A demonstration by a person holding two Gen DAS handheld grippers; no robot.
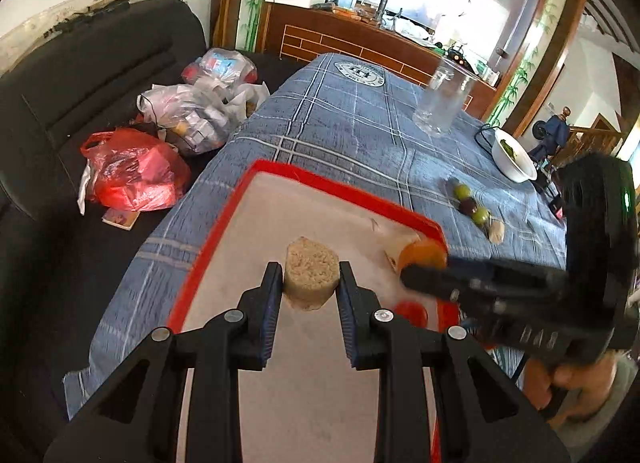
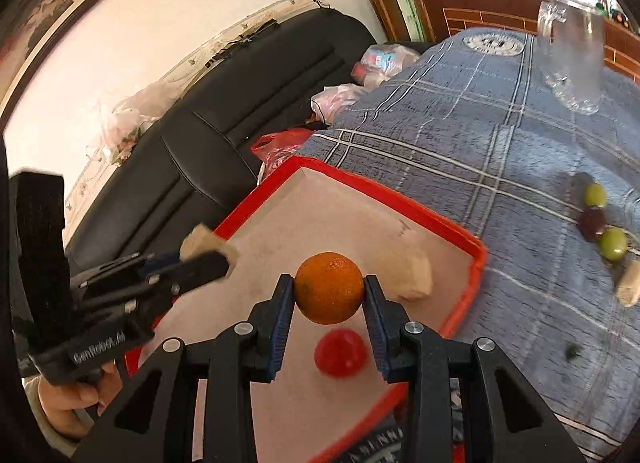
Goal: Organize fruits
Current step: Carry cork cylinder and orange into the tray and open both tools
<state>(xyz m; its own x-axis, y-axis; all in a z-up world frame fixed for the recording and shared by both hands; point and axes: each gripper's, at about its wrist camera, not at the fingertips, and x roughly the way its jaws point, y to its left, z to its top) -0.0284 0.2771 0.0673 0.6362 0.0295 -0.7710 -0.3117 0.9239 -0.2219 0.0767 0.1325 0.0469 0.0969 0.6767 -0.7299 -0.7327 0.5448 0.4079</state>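
My left gripper (image 1: 311,283) is shut on a beige cut piece of fruit (image 1: 311,278) and holds it over the red-rimmed tray (image 1: 320,179). In the right wrist view that piece (image 2: 208,245) shows at the left, above the tray rim (image 2: 400,195). My right gripper (image 2: 329,295) is shut on an orange (image 2: 329,288), also over the tray; in the left wrist view the orange (image 1: 425,254) hangs near the tray's right rim. On the tray floor lie a small red fruit (image 2: 341,353) and another beige piece (image 2: 412,277). Green and dark grapes (image 2: 600,219) and a beige piece (image 2: 629,289) lie on the cloth.
A blue plaid cloth (image 1: 352,135) covers the table. A clear glass pitcher (image 1: 442,101) stands at the far side and a white bowl (image 1: 514,157) near the right edge. Plastic bags (image 1: 136,169) sit on the black sofa (image 1: 80,75) to the left. A hand (image 2: 68,411) grips the left tool.
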